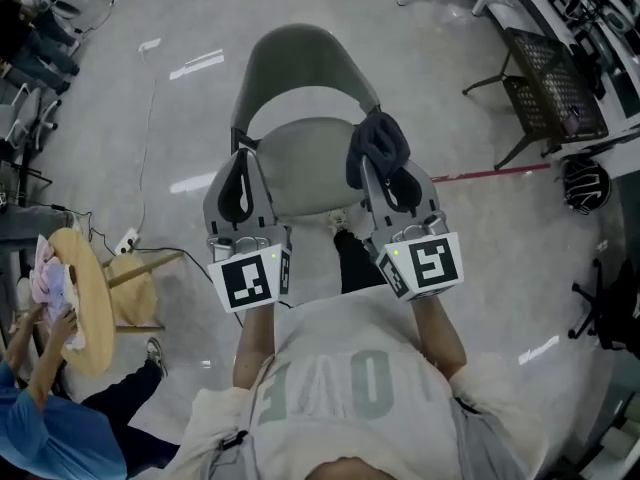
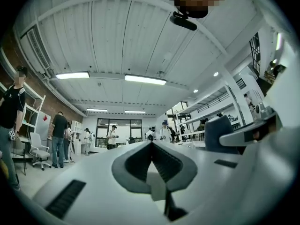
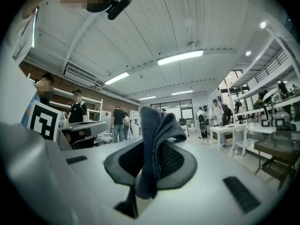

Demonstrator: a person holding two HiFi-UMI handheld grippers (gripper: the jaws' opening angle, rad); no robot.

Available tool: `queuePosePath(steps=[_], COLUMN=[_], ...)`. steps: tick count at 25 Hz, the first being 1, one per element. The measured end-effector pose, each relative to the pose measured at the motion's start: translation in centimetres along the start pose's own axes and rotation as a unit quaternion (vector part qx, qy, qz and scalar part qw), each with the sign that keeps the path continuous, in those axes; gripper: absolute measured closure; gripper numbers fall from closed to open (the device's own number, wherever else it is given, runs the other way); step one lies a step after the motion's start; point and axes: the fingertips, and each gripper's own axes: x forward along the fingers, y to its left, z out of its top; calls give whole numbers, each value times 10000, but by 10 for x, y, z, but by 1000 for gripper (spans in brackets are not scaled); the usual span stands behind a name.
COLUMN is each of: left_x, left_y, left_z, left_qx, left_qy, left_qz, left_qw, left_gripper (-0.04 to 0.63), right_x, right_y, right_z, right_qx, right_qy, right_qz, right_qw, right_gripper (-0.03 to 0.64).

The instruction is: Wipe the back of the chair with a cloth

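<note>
The chair (image 1: pixel 300 78) looks like smooth, matt grey plastic. The cloth (image 1: pixel 380 140) is dark, soft fabric in thick folds. The left tool (image 2: pixel 151 144) and the right tool (image 3: pixel 151 142) have smooth, matt, light-grey plastic shells, with dark ribbed pads (image 2: pixel 167 162). The floor (image 1: pixel 180 108) is glossy.

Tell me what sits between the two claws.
In the head view, the chair's seat shows between the left claw and the right claw, which grips the cloth.
</note>
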Motion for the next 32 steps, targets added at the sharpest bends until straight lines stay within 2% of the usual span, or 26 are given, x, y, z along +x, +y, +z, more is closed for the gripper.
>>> queuePosePath(steps=[6, 11, 15, 22, 26, 32], left_x=[133, 204, 234, 255, 264, 289], left_y=[15, 44, 63, 90, 98, 110], left_z=[0, -5, -15, -29, -32, -26], left_qx=[57, 58, 268, -3, -261, -238], left_qy=[3, 45, 132, 239, 179, 22], left_qz=[253, 517, 575, 483, 347, 168], left_qw=[9997, 9986, 9979, 9985, 9989, 9996], left_gripper=[581, 581, 581, 581, 581, 581], right_x=[131, 214, 255, 285, 288, 305], right_y=[-68, -90, -94, -71, -64, -62], right_z=[18, 18, 12, 0, 7, 13], right_qx=[-25, 97, 136, 91, -51, -75], right_qy=[184, 253, 316, 447, 383, 287], right_qz=[271, 574, 745, 733, 538, 334], right_qw=[9995, 9980, 9966, 9963, 9978, 9990], right_gripper=[555, 555, 555, 555, 555, 555])
